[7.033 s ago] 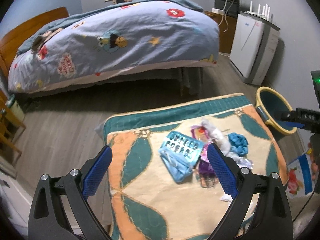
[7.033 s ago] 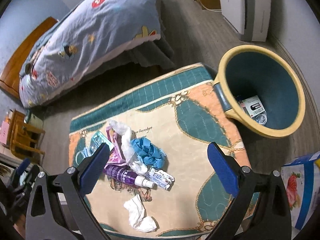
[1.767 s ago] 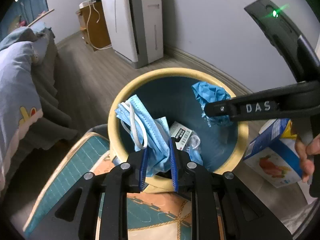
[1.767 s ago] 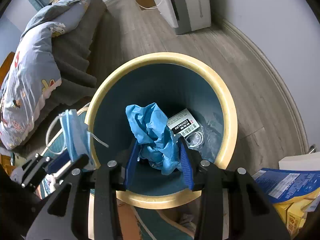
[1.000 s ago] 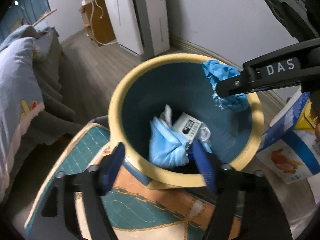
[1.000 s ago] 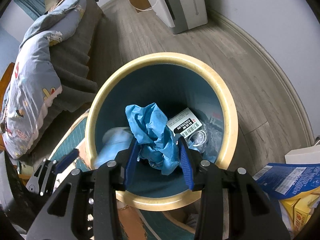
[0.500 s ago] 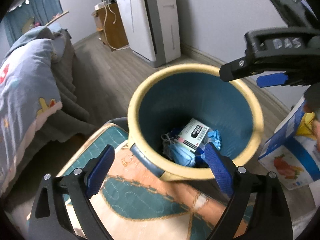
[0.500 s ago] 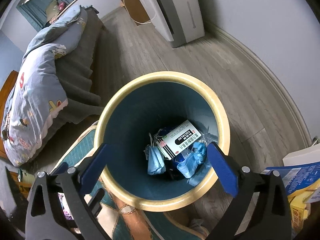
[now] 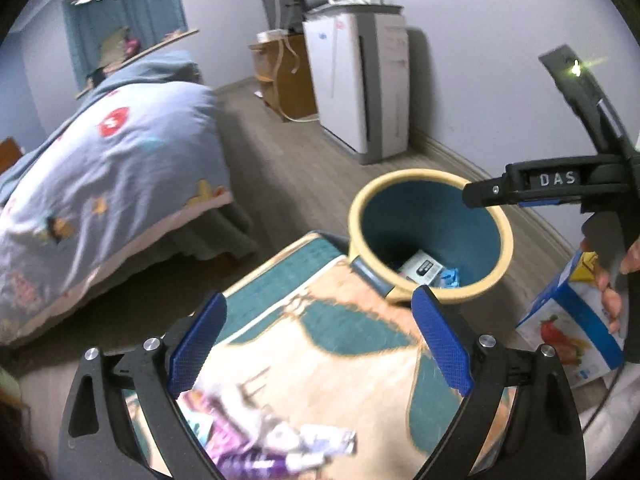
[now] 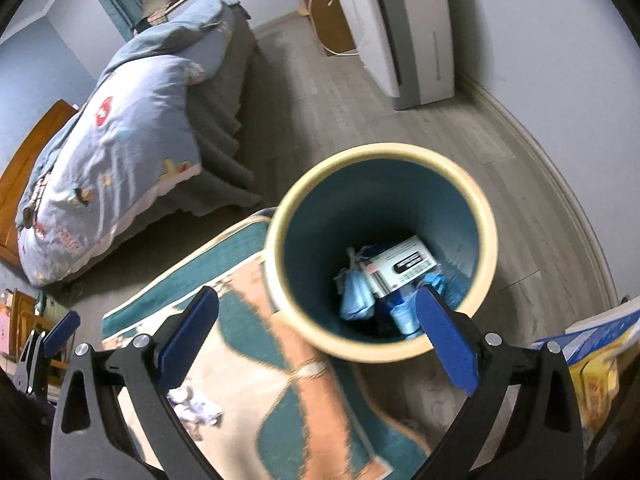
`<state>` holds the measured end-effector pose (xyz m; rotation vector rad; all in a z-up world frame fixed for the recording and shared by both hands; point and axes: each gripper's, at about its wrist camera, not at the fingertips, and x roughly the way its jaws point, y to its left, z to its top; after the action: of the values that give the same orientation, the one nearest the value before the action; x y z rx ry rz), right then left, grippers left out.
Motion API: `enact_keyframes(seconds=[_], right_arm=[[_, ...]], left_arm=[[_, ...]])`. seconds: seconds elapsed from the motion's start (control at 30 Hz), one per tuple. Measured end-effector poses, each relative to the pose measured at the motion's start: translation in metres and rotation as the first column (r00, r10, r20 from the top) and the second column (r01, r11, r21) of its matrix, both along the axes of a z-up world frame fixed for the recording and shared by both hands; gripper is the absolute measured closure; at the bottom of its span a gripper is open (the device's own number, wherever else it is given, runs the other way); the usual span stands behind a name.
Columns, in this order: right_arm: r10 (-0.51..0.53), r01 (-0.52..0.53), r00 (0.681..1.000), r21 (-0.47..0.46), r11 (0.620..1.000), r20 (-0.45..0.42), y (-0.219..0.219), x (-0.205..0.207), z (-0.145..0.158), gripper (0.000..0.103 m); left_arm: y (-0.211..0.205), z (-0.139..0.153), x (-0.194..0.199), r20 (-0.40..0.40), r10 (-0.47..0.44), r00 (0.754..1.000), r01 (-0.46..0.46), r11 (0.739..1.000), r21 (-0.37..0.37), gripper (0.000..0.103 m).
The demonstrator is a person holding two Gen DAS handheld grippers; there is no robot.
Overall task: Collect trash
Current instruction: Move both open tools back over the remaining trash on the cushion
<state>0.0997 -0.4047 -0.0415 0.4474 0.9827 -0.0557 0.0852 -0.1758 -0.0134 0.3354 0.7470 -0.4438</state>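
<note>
Standing wide apart with nothing between its blue pads, the left claw [image 9: 318,340] hangs over the patterned rug [image 9: 340,344]. At the rug's near left end a blurred heap of trash [image 9: 264,448] lies, purple and white wrappers whose shapes and headings cannot be told. In the right wrist view a crumpled white tissue [image 10: 194,404] lies on the rug's left part.

Farther right, at the rug's far corner, stands the bin [image 9: 506,264], yellow-rimmed, blue inside, upright with its mouth open upward. On its bottom a blue face mask [image 10: 356,296] lies with its long axis running roughly up and down the right wrist view, just left of a white box [image 10: 404,266]. The box sits tilted, its long axis slanting from lower left to upper right, its black label strip along that line. A crumpled blue glove [image 10: 434,282] lies just right of the box.

The right claw [image 10: 318,338] is likewise spread and empty, held above the bin's near rim. Right of the bin a blue carton [image 9: 568,328] stands on the floor.
</note>
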Motion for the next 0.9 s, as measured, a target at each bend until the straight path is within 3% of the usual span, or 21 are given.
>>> enact_keyframes(seconds=[0.23, 0.43, 0.7, 0.9], right_arm=[[0.014, -0.015, 1.0, 0.068, 0.998, 0.006, 0.041, -0.016, 0.01, 0.006], [0.088, -0.089, 0.996, 0.038, 0.995, 0.004, 0.09, -0.024, 0.015, 0.006], [0.172, -0.172, 0.985, 0.0, 0.985, -0.024, 0.142, -0.024, 0.005, 0.006], [0.251, -0.254, 0.964, -0.029, 0.967, -0.082, 0.178, -0.027, -0.019, 0.006]], left_arm=[[0.066, 0.021, -0.036, 0.022, 0.116, 0.993, -0.116, 0.993, -0.006, 0.009], [0.127, 0.028, -0.058, -0.01, 0.24, 0.971, -0.24, 0.969, -0.055, 0.008], [0.178, 0.005, -0.058, -0.054, 0.35, 0.935, -0.351, 0.936, -0.023, 0.008], [0.206, -0.018, -0.055, -0.084, 0.394, 0.915, -0.395, 0.919, 0.01, 0.008]])
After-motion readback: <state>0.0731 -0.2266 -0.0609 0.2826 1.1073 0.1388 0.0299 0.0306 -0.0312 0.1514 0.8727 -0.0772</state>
